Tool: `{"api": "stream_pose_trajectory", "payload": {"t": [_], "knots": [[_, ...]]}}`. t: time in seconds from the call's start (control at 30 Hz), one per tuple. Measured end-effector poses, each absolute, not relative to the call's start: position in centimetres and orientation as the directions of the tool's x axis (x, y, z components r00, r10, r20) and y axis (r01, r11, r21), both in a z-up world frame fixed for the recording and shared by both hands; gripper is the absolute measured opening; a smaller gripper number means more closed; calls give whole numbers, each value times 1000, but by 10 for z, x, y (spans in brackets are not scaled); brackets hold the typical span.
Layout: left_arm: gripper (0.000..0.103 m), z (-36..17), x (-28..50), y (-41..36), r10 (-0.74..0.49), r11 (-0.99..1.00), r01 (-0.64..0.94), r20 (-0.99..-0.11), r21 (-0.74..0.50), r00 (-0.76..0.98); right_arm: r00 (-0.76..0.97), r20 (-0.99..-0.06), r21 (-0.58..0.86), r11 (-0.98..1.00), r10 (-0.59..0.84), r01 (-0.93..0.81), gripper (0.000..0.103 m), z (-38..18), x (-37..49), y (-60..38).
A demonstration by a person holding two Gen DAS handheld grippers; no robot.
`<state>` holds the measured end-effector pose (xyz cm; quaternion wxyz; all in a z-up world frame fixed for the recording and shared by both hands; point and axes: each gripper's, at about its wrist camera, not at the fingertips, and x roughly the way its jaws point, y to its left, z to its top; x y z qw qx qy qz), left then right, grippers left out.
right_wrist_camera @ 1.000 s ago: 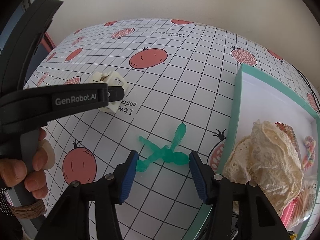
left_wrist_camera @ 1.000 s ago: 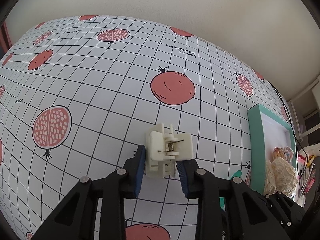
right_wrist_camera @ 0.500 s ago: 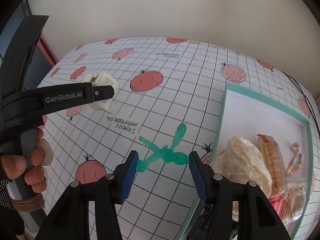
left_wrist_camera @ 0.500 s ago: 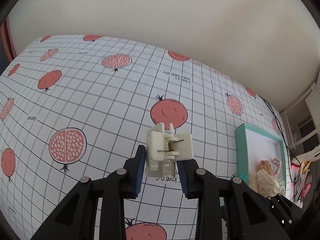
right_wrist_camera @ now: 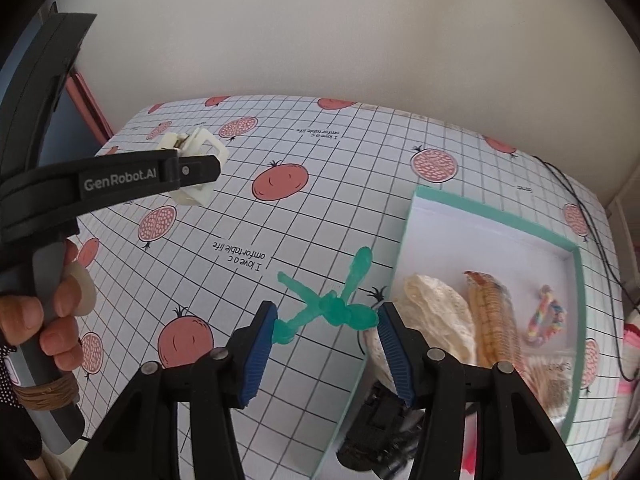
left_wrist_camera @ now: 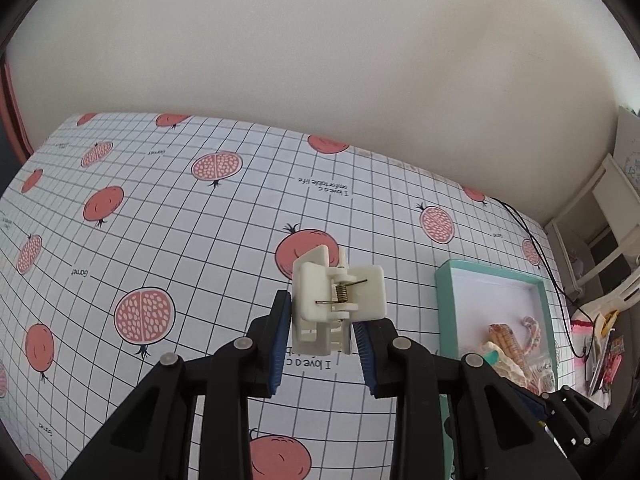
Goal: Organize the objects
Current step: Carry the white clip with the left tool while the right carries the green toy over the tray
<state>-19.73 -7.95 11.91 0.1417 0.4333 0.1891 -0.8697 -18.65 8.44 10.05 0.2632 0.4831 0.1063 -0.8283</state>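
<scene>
A white claw hair clip [left_wrist_camera: 338,304] with a metal spring is clamped in my left gripper [left_wrist_camera: 322,332], held up above the pomegranate-print tablecloth [left_wrist_camera: 160,220]. The right wrist view shows that same white clip [right_wrist_camera: 204,148] at the left gripper's tip, at upper left. A translucent green hair clip [right_wrist_camera: 326,306] is pinched between the blue pads of my right gripper [right_wrist_camera: 326,320], also lifted off the cloth, just left of the teal box [right_wrist_camera: 404,248]. The teal box [left_wrist_camera: 444,304] lies to the right of the left gripper.
Inside the box lie a cream lace scrunchie [right_wrist_camera: 436,312], a plaid hair piece [right_wrist_camera: 494,316] and a colourful braided band [right_wrist_camera: 546,316]. A person's hand [right_wrist_camera: 52,320] grips the left handle. A black cable [right_wrist_camera: 600,232] runs along the right table edge; a wall stands behind.
Both grippers have lifted away from the table with their clips still held. More of the cloth, the box and the wall now shows.
</scene>
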Motion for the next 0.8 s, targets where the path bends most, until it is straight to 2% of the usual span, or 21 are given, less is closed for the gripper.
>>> {"api": "stream_pose_trajectory", "payload": {"t": [0.13, 0.33, 0.47, 0.8], "knots": [[32, 136, -195, -59, -95, -910, 377, -799, -171, -593, -420, -850, 50, -842, -319, 538, 55, 119, -176, 99], [32, 155, -187, -28, -57, -923, 334, -792, -190, -607, -440, -848, 34, -860, -294, 509, 55, 137, -161, 130], [32, 161, -180, -6, -12, -935, 288, -794, -206, -608, -439, -853, 51, -882, -282, 469, 55, 138, -150, 155], [32, 163, -154, 41, -19, -966, 219, -807, -138, -591, -441, -863, 60, -917, -246, 395, 55, 133, -135, 202]]}}
